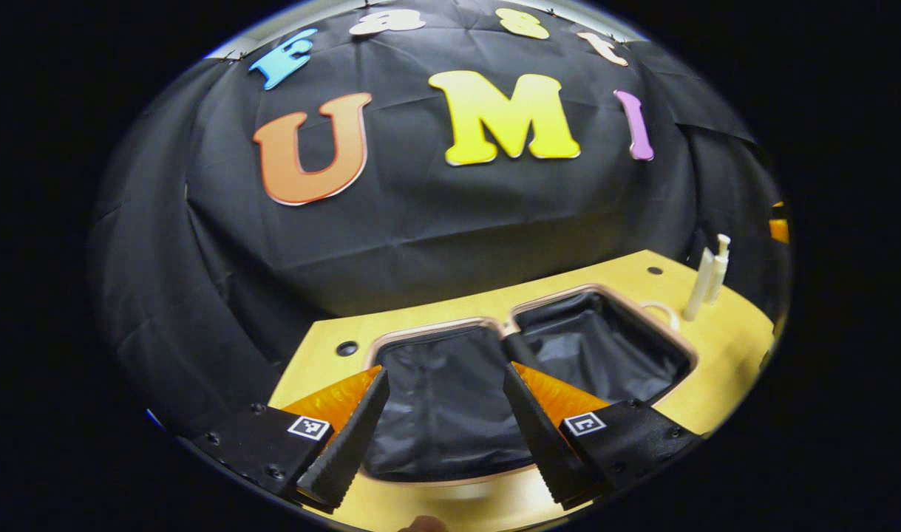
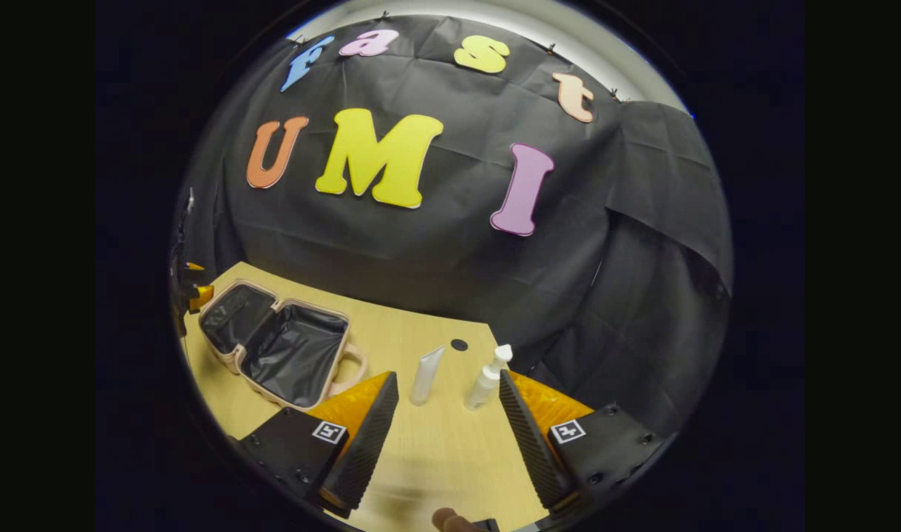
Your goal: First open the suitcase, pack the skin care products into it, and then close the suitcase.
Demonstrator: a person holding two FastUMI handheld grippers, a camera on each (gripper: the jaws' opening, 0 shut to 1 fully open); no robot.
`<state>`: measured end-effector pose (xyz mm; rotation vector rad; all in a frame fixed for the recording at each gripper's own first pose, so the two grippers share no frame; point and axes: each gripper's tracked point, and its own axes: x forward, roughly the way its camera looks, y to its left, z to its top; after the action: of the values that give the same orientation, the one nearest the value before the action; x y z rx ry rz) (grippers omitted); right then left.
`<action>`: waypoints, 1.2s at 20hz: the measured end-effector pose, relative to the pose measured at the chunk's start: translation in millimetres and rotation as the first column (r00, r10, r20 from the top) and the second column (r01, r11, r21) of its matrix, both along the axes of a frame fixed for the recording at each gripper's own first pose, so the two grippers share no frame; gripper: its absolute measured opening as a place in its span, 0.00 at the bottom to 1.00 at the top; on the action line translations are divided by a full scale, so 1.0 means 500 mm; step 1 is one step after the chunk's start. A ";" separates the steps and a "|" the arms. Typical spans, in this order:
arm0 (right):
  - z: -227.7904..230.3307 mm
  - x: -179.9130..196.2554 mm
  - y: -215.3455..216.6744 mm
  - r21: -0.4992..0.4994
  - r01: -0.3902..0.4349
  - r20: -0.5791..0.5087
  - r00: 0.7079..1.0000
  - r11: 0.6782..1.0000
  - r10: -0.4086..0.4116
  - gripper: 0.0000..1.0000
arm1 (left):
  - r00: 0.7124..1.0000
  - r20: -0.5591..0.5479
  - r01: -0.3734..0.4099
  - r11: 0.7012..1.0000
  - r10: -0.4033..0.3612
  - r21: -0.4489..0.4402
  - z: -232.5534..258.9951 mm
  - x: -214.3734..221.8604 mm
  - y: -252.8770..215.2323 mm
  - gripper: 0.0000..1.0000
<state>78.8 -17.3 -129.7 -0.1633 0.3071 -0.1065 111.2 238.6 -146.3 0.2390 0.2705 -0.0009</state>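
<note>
A small pink suitcase [image 1: 450, 329] lies wide open on the wooden table, both halves lined in black cloth and empty. My left gripper [image 1: 443, 428] hovers open just above its near half. In the right gripper view the suitcase [image 2: 287, 303] lies at the left, with its handle [image 2: 352, 369] toward the bottles. A white tube [image 2: 426, 375] and a white pump bottle [image 2: 487, 378] stand upright on the table ahead of my right gripper [image 2: 443, 421], which is open and holds nothing. The same tube and pump bottle [image 1: 709, 277] stand beyond the suitcase's right end.
The wooden table [image 2: 435, 458] has round cable holes [image 1: 347, 347] [image 2: 459, 344] near its back edge. Black cloth walls close the back and sides. The other gripper [image 2: 188, 292] shows at the far left beside the suitcase.
</note>
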 end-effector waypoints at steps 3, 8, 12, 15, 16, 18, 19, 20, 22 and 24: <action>-0.006 0.018 -0.064 -0.001 -0.015 0.015 1.000 1.000 0.015 0.81 | 0.998 -0.018 0.052 0.998 -0.053 -0.033 -0.001 0.008 -0.148 0.99; -0.045 0.047 -0.159 0.014 -0.029 -0.006 1.000 0.999 0.029 0.81 | 0.986 -0.059 0.153 0.987 -0.155 -0.040 -0.022 0.021 -0.366 0.99; -0.068 0.076 -0.222 0.024 -0.037 -0.021 0.999 0.999 0.038 0.81 | 0.963 -0.101 0.243 0.967 -0.251 -0.080 -0.061 0.034 -0.536 0.99; -0.089 0.096 -0.267 0.021 -0.044 -0.042 0.998 0.999 0.045 0.81 | 0.933 -0.130 0.321 0.938 -0.337 -0.128 -0.102 0.064 -0.667 0.99; -0.098 0.101 -0.283 0.020 -0.048 -0.049 0.998 0.999 0.049 0.81 | 0.920 -0.142 0.345 0.926 -0.366 -0.154 -0.122 0.076 -0.710 0.99; -0.120 0.110 -0.309 0.014 -0.055 -0.068 0.996 0.998 0.055 0.81 | 0.900 -0.165 0.371 0.908 -0.403 -0.194 -0.151 0.101 -0.782 0.99; -0.128 0.117 -0.324 0.006 -0.057 -0.075 0.996 0.998 0.057 0.81 | 0.894 -0.177 0.375 0.904 -0.412 -0.207 -0.169 0.119 -0.807 0.99; -0.137 0.122 -0.339 -0.002 -0.058 -0.082 0.995 0.998 0.058 0.81 | 0.887 -0.193 0.378 0.900 -0.419 -0.216 -0.189 0.135 -0.827 0.99; -0.159 0.135 -0.363 0.005 -0.061 -0.101 0.993 0.998 0.061 0.81 | 0.877 -0.217 0.381 0.895 -0.429 -0.230 -0.222 0.167 -0.857 0.99; -0.187 0.151 -0.376 0.015 -0.073 -0.125 0.989 0.997 0.074 0.83 | 0.876 -0.238 0.372 0.901 -0.421 -0.224 -0.260 0.209 -0.886 0.99</action>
<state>154.1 -205.5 -223.3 -0.1711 0.4264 -0.0213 215.6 -204.2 -276.5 0.1172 0.4994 -0.4712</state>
